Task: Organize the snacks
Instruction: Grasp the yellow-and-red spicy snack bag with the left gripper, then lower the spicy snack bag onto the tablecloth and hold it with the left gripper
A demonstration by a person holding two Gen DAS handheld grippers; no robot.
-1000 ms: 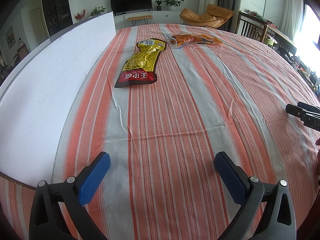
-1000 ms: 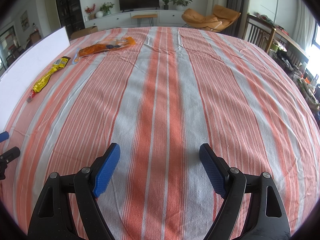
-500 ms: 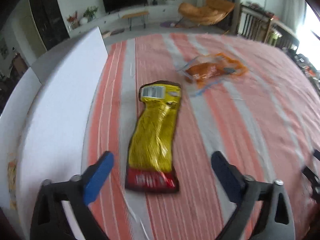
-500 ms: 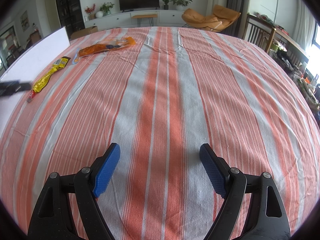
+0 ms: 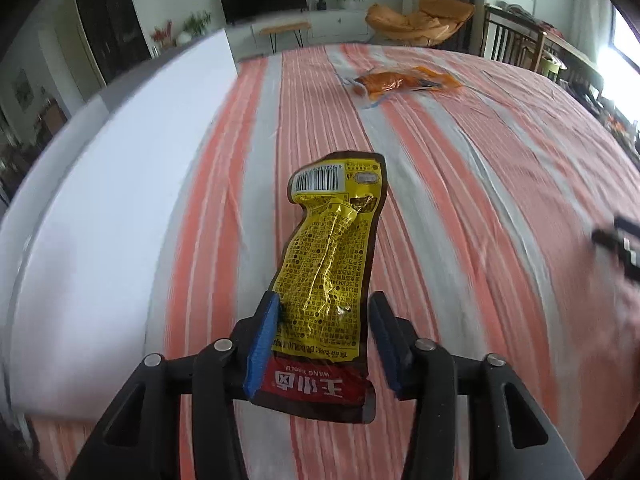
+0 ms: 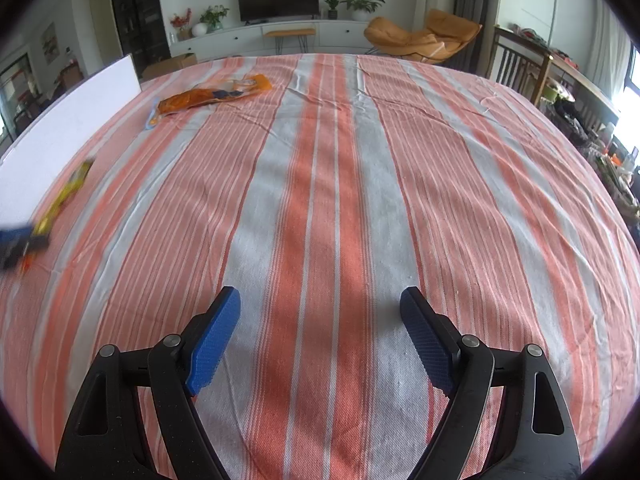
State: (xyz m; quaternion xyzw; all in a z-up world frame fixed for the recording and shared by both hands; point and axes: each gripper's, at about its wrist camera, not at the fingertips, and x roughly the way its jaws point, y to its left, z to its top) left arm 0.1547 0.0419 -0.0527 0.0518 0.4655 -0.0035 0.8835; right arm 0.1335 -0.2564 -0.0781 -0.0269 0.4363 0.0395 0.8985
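Left wrist view: your left gripper [image 5: 324,332] has just been closing around the yellow snack packet [image 5: 326,276] — right gripper [image 6: 320,340] gapes wide over the striped cloth [image 6: 400,160].

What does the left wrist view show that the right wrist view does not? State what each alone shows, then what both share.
Left wrist alone: the yellow snack packet close up, barcode end away, between the left gripper's jaws, which have just been closing. Right wrist alone: the right gripper open over bare striped cloth. Both: the orange snack bag, the white board, the cloth.
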